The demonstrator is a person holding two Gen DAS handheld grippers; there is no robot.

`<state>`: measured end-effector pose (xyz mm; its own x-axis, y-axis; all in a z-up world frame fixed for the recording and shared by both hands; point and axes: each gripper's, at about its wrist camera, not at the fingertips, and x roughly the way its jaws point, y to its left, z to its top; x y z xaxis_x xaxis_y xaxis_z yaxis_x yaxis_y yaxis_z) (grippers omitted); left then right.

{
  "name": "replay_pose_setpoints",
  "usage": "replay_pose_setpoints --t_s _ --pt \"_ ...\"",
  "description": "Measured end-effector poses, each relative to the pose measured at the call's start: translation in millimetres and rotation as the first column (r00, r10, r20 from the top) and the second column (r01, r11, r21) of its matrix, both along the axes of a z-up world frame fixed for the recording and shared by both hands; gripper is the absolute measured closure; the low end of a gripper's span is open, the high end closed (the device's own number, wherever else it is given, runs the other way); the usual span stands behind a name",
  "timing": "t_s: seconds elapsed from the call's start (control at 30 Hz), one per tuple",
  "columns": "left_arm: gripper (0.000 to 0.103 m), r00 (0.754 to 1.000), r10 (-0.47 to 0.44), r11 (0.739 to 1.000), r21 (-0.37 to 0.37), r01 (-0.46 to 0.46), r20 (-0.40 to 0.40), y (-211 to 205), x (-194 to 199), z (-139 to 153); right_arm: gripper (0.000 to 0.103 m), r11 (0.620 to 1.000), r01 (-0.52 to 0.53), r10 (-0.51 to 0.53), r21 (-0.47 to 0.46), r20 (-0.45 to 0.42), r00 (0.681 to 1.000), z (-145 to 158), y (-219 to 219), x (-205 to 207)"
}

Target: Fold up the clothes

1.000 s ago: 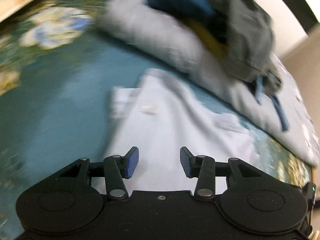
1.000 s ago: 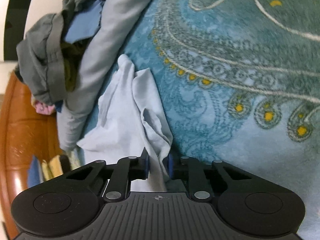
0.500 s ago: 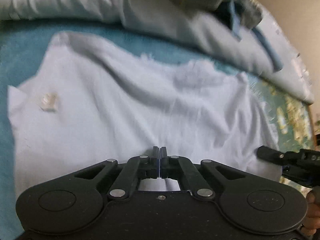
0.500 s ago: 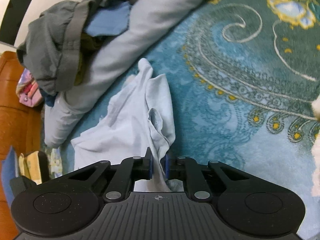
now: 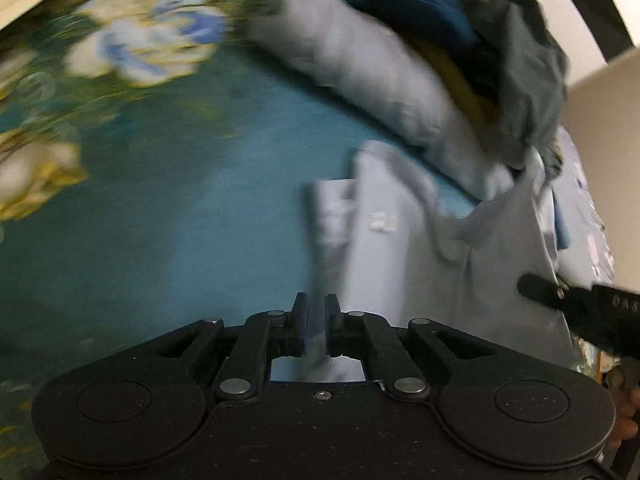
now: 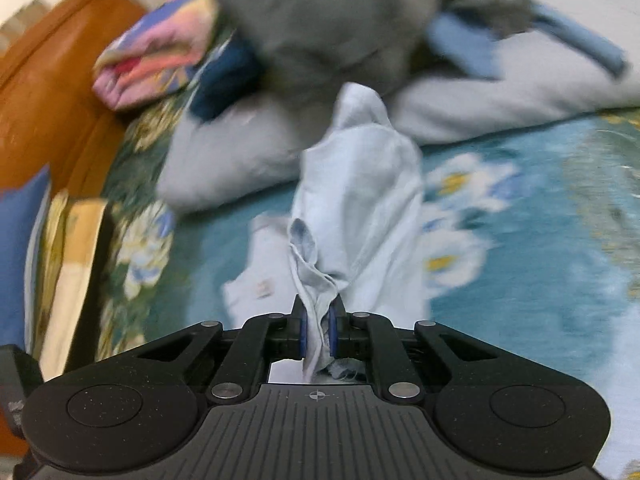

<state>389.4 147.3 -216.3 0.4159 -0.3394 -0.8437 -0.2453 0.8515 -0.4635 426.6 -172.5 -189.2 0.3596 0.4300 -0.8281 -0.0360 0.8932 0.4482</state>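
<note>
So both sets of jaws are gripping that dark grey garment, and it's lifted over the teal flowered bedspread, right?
Not quite. Both grip the pale blue shirt, not the dark grey garment, which lies on the pile behind. The right wrist view shows it. The rest holds: it's over the teal flowered bedspread.

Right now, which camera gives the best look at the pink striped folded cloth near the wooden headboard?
The right wrist view: the pink striped cloth lies in its upper left beside the orange-brown headboard, blurred but with its stripes readable. The left wrist view shows none of it, only the pale blue garment and the clothes pile.
</note>
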Motion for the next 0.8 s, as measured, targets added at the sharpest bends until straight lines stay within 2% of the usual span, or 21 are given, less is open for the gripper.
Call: replay_pose_setpoints --t_s 0.07,0.2,0.33,0.37,0.4,0.47,0.57,0.67,0.8 --pt "0.096 1.000 0.021 1.000 0.010 -0.021 -0.019 18.4 -10.3 0.4 0.095 0.999 -0.048 0.047 -0.015 -0.023 0.999 -8.2 32.7 0.6" --pt "0.094 0.995 0.081 0.997 -0.002 -0.082 -0.050 43.0 -27.8 -4.0 0.095 0.994 -0.086 0.078 -0.074 -0.103 0.992 -42.1 86.4 10.7" --pt "0.086 0.994 0.098 0.995 -0.024 -0.099 -0.053 49.8 -35.3 -8.1 0.093 0.980 -0.116 0.095 -0.162 -0.130 0.987 -57.5 116.6 10.8" --pt "0.086 0.994 0.097 0.995 -0.030 -0.099 -0.054 50.4 -36.1 -9.2 0.089 0.979 -0.121 0.100 -0.162 -0.129 0.987 -57.3 119.9 9.2" --pt "0.085 0.994 0.098 0.995 -0.031 -0.100 -0.056 51.4 -36.2 -9.8 0.081 0.980 -0.127 0.108 -0.155 -0.126 0.986 -56.1 122.4 7.4" --pt "0.084 0.993 0.100 0.994 -0.037 -0.102 -0.057 51.8 -35.2 -10.3 0.074 0.982 -0.158 0.147 -0.099 -0.116 0.982 -50.9 123.7 3.8" --pt "0.078 0.994 0.096 0.994 -0.044 -0.098 -0.049 49.8 -29.2 -9.5 0.075 0.983 -0.181 0.179 -0.026 -0.080 0.981 -36.7 117.4 -3.6" --pt "0.072 0.998 0.061 0.996 -0.069 -0.062 -0.022 44.9 -21.2 -6.8 0.072 0.995 -0.083 0.085 0.052 -0.037 0.996 -19.9 84.9 -13.2" --pt "0.060 1.000 -0.023 0.992 -0.122 0.025 0.017 23.6 3.2 -4.2 0.069 0.994 0.109 -0.109 0.019 -0.037 0.993 -18.0 24.4 -35.0"
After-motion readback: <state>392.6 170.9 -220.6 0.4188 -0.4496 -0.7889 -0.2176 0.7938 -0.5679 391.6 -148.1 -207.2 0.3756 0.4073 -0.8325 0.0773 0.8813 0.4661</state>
